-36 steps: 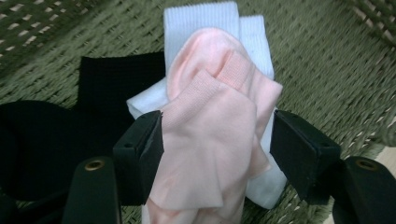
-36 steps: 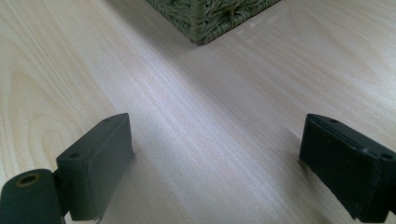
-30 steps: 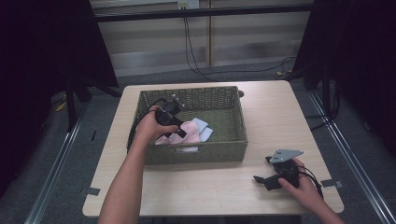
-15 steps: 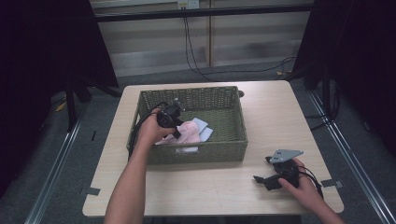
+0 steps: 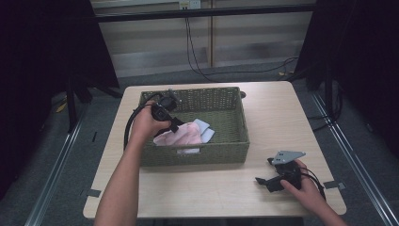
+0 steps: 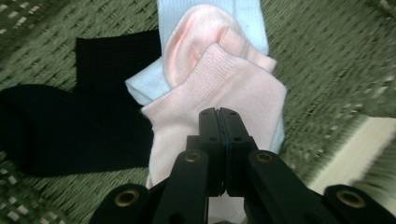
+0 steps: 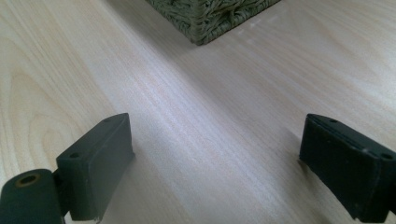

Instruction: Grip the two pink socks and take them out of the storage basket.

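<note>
Item one: my left hand-held gripper (image 5: 175, 123), over the left half of the woven basket (image 5: 237, 120) in the high view, its jaws having just been closing and now pinched together on the pink sock (image 6: 224, 88); in the left gripper view the two black jaws meet with the sock's edge caught between them. Item two: the pink sock, inside the basket toward its near wall, at about 4 o'clock from the left hand (image 5: 148, 123) in the high view, lying partly on a pale blue sock (image 6: 144, 84). Item three: the pale blue sock, under the pink one, its end showing at 12 o'clock in the left gripper view and a corner at 9 o'clock of the pink fabric. Item four: a black sock (image 6: 70, 126), flat on the basket floor, at 9 o'clock of the pink sock and touching the blue one. Item five: my right hand-held gripper (image 5: 269, 182), resting on the tabletop (image 5: 277, 108) at 4 o'clock from the basket and well apart from it, jaws spread wide with bare wood between them. Item six: one basket corner (image 7: 210, 21), at 12 o'clock in the right gripper view.
</note>
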`<move>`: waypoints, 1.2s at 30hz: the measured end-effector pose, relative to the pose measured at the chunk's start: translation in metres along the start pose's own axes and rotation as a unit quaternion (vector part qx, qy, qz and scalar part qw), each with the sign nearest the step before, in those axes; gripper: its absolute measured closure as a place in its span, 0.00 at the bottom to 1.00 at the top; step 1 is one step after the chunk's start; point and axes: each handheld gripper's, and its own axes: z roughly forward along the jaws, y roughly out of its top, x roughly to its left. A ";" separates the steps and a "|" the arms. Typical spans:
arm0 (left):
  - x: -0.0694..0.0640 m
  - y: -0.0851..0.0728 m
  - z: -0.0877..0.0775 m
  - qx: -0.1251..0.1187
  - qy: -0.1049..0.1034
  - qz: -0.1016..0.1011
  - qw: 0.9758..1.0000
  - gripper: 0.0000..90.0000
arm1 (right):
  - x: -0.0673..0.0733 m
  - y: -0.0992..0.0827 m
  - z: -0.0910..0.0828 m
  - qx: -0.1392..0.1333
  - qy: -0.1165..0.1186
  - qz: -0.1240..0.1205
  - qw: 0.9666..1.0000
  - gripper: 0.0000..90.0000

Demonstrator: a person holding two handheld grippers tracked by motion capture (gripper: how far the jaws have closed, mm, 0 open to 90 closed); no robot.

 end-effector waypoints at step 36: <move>-0.023 0.009 -0.074 -0.033 -0.004 0.013 0.999 0.99 | 0.000 0.000 0.000 -0.001 0.000 -0.001 1.000 0.10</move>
